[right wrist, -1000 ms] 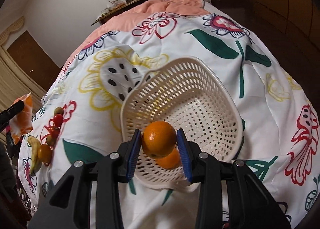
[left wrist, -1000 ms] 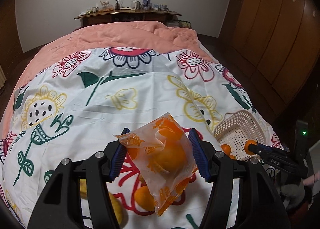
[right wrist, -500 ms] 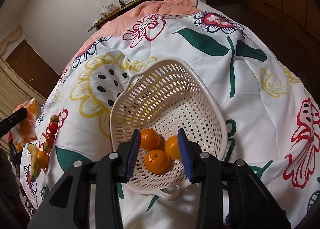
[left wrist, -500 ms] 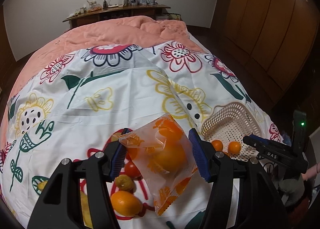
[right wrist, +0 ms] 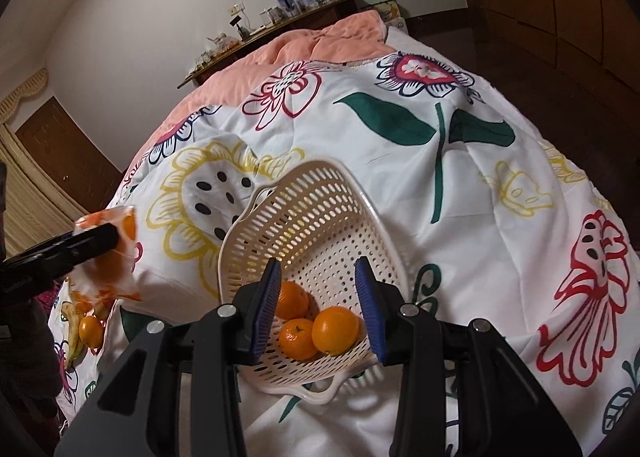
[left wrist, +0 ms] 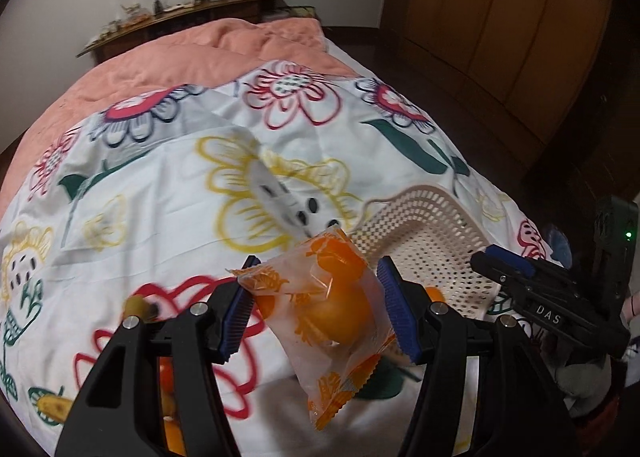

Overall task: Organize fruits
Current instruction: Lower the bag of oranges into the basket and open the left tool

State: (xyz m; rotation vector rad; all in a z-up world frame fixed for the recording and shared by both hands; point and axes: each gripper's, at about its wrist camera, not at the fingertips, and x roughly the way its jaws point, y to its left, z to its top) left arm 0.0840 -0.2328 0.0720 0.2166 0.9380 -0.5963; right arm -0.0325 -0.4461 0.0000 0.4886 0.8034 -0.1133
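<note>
Orange released into basket (right wrist: 320, 217) since earlier; right gripper (right wrist: 320, 313) fingers spread, empty; left gripper (left wrist: 316, 313) fingers clamp bagged orange (left wrist: 332, 309).

One white perforated plastic basket (right wrist: 320, 217) sits on the bed's flower-printed cover (right wrist: 480, 185), and three loose oranges (right wrist: 335, 330) lie in it, all touching. One clear bag printed with orange patterns (left wrist: 328, 305) holds at least one orange; whether more are inside cannot be told. Two handheld grippers are in view, the left gripper (left wrist: 320, 313) and the right gripper (right wrist: 320, 311), each with two blue-padded jaws. Beside the bag in the right wrist view, one more loose orange (right wrist: 91, 331) lies on the cover next to one banana (right wrist: 74, 337). Other small fruit under the left gripper is too blurred to count.
</note>
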